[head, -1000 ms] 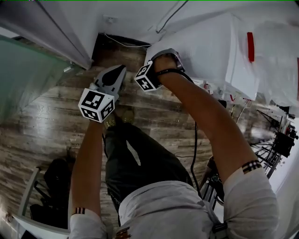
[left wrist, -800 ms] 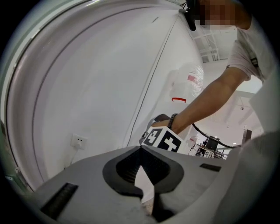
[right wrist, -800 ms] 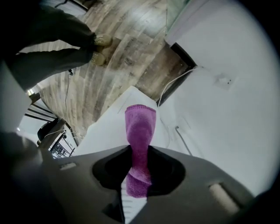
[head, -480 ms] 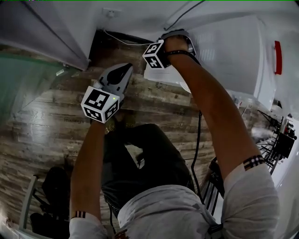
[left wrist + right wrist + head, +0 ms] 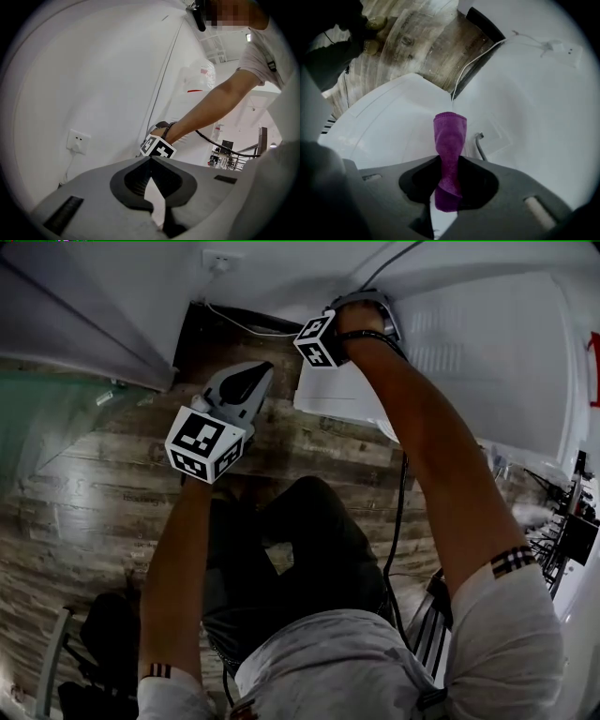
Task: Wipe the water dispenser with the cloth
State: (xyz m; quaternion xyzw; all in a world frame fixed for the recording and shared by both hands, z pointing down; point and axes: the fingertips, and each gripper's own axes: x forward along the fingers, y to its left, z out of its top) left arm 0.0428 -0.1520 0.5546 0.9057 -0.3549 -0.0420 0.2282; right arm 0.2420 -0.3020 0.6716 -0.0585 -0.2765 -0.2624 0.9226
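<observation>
Cloth [image 5: 450, 140], purple, is clamped between the closed jaws of the right gripper [image 5: 449, 185]. Its free end stands out ahead of the jaws as a folded tongue. The tongue lies against, or just off, a white panel of the water dispenser [image 5: 389, 126]; contact cannot be confirmed. In the head view the right gripper is at the dispenser's far upper corner, close to the wall.

The left gripper [image 5: 151, 161] has its jaw tips together with nothing between them. It hangs apart from the dispenser, above the wood floor [image 5: 103, 474], and takes no part in the wipe.

A wall socket [image 5: 562, 47] and its cable [image 5: 478, 63] sit just beyond the panel.

Assessment: the wiping stroke is under way on this one panel. No streaks or marks show which areas are done. The front face [image 5: 506, 343] and the remaining sides probably remain to be wiped.
</observation>
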